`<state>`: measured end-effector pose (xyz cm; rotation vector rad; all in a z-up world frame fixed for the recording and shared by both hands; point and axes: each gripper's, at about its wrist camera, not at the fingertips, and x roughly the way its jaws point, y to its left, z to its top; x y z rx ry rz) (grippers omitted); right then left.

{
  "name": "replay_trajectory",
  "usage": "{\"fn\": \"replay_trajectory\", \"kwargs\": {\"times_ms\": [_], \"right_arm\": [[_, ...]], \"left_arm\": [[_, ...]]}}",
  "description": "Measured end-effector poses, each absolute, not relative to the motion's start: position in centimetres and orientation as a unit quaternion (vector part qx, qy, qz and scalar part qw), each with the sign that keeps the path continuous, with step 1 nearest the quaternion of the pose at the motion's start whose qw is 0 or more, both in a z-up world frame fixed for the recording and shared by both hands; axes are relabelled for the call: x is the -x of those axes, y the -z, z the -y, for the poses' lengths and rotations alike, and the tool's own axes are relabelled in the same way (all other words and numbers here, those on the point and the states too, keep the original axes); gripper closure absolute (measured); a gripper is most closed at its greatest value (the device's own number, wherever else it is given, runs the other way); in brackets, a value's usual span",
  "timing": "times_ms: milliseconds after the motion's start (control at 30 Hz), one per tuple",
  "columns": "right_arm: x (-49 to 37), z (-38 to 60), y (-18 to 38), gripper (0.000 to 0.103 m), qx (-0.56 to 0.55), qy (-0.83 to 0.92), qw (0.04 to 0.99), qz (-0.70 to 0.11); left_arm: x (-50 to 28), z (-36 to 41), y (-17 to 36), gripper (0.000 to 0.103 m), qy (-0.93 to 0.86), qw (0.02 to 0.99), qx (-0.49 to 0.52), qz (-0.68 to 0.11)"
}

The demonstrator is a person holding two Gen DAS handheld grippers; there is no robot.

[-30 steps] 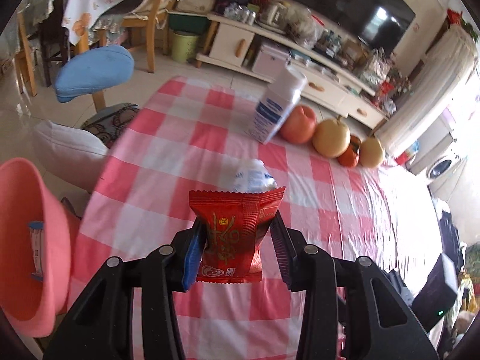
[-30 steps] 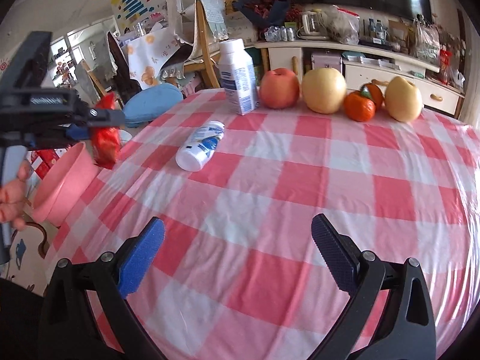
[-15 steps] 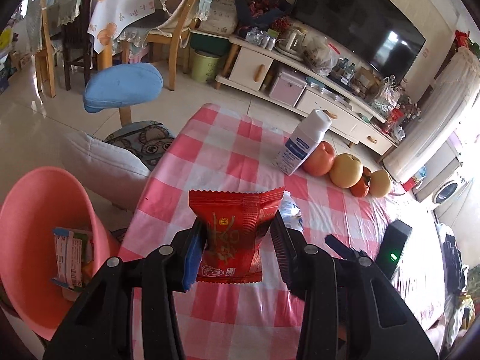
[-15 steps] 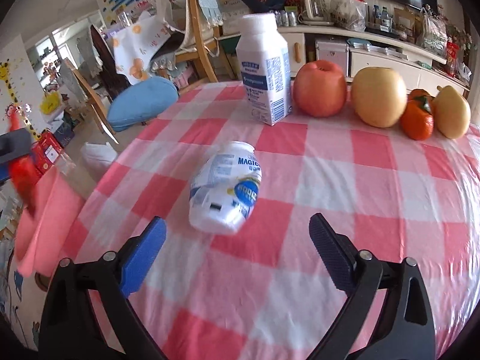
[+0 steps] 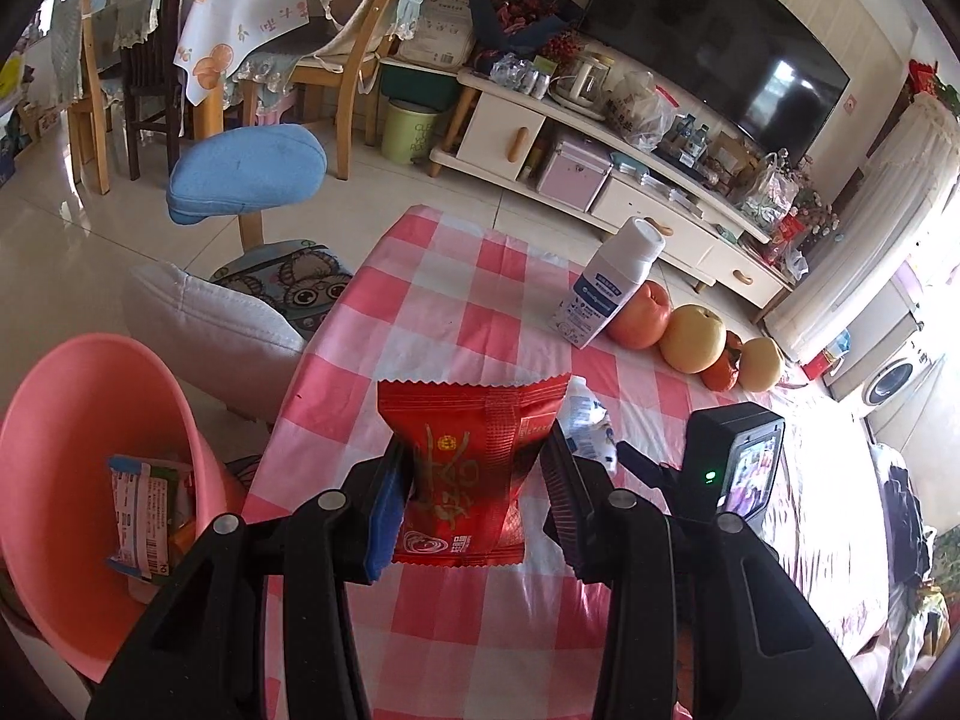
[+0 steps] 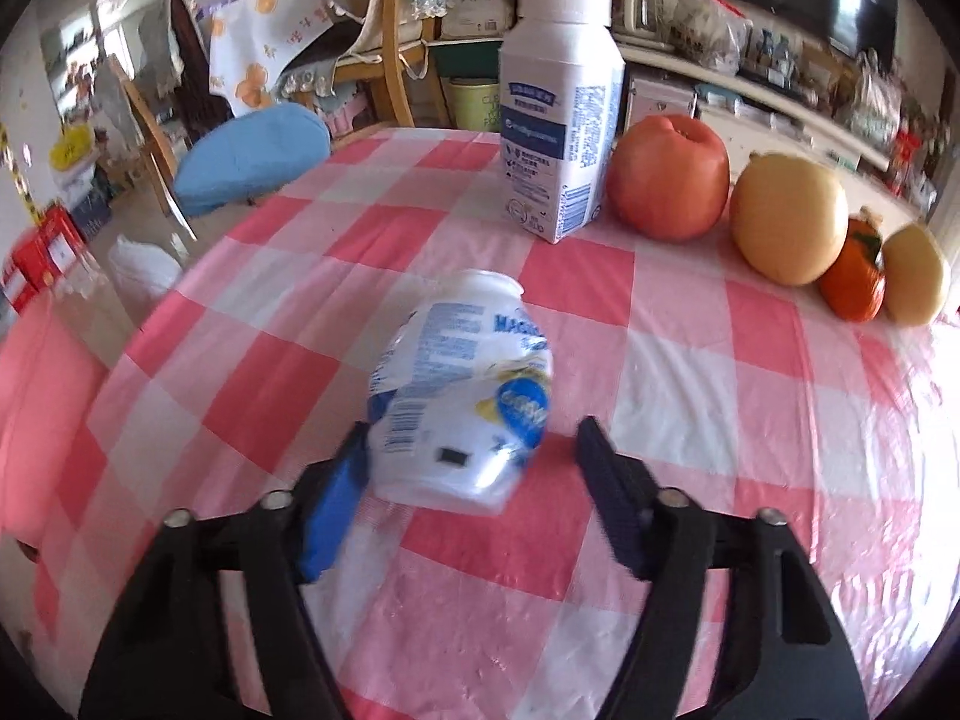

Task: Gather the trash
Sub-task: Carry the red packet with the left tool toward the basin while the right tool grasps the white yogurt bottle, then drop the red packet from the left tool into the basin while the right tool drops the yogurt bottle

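My left gripper (image 5: pixel 474 456) is shut on a red snack packet (image 5: pixel 474 420), held upright above the table's left edge. To its left and lower stands a pink bin (image 5: pixel 60 396) with several wrappers inside. A crushed white bottle (image 6: pixel 462 384) with a blue label lies on its side on the red-and-white checked tablecloth (image 6: pixel 690 360). My right gripper (image 6: pixel 471 450) straddles its near end with the jaws closing. The blue left pad is at the bottle's side, while the right pad stands a little apart. In the left wrist view the bottle (image 5: pixel 585 414) peeks out behind the packet.
An upright milk bottle (image 6: pixel 561 126), an apple (image 6: pixel 669 177), two pears and a small orange fruit (image 6: pixel 852 276) line the far side of the table. A blue stool (image 5: pixel 246 171) and a white cushion (image 5: pixel 210 324) are beyond the table's left edge.
My right gripper moved in over the crushed bottle and its jaws narrowed around it. My left gripper carried the packet back toward the table's left edge, bringing the pink bin into fuller view.
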<state>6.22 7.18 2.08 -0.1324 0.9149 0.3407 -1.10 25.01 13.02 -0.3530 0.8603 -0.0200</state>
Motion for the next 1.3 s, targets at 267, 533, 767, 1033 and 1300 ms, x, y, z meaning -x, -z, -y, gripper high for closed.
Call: {"fn": "replay_trajectory", "kwargs": {"times_ms": [267, 533, 767, 1033, 1300], "right_arm": [[-5.9, -6.7, -2.0, 0.047, 0.071, -0.170, 0.883, -0.433], [-4.0, -5.5, -2.4, 0.048, 0.058, -0.171, 0.887, -0.425], [-1.8, -4.6, -2.8, 0.048, 0.053, -0.173, 0.890, -0.419], [0.5, -3.8, -4.1, 0.048, 0.027, -0.186, 0.893, -0.409], [2.8, -5.5, -6.8, 0.048, 0.017, -0.218, 0.894, -0.390]], "left_arm": [[1.1, -24.9, -13.0, 0.059, 0.010, 0.894, 0.171, -0.415], [1.3, -25.0, -13.0, 0.059, 0.011, 0.894, 0.170, -0.415], [1.4, -24.8, -13.0, 0.059, 0.011, 0.895, 0.170, -0.413], [2.6, -26.1, -13.4, 0.059, 0.009, 0.899, 0.172, -0.403], [4.0, -28.6, -13.7, 0.059, -0.011, 0.903, 0.175, -0.392]]}}
